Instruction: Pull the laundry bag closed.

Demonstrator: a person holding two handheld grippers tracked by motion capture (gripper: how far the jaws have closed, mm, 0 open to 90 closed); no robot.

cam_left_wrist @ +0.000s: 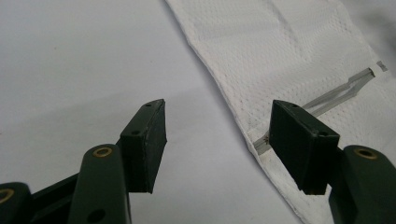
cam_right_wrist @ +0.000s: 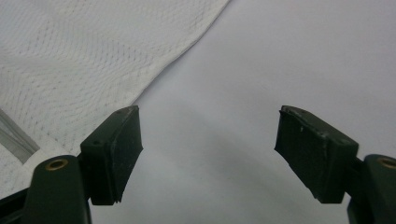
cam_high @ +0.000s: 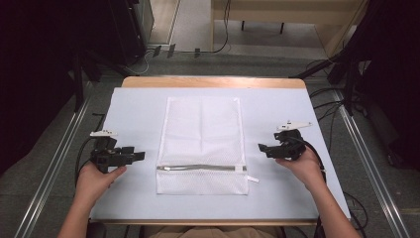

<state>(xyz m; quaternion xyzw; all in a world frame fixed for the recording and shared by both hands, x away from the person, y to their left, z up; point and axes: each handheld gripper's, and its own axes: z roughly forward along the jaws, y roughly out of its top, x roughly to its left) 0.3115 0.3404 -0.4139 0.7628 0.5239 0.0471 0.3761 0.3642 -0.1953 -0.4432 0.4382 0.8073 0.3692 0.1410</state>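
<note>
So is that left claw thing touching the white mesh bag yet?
Apart. The high view shows bare table cover between the left gripper and the mesh bag; its fingers stand open, holding nothing.

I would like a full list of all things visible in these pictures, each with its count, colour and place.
mesh laundry bag: one, white, flat at the middle of the table
zipper: one, grey, across the bag near the person's end
table cover: one, pale blue, spread over the table
table: one, light wood, far edge showing
cables: several, black, on the floor beyond the table
left gripper: one, black, left of the bag, fingers apart
right gripper: one, black, right of the bag, open
hands: two, holding the grippers
</note>
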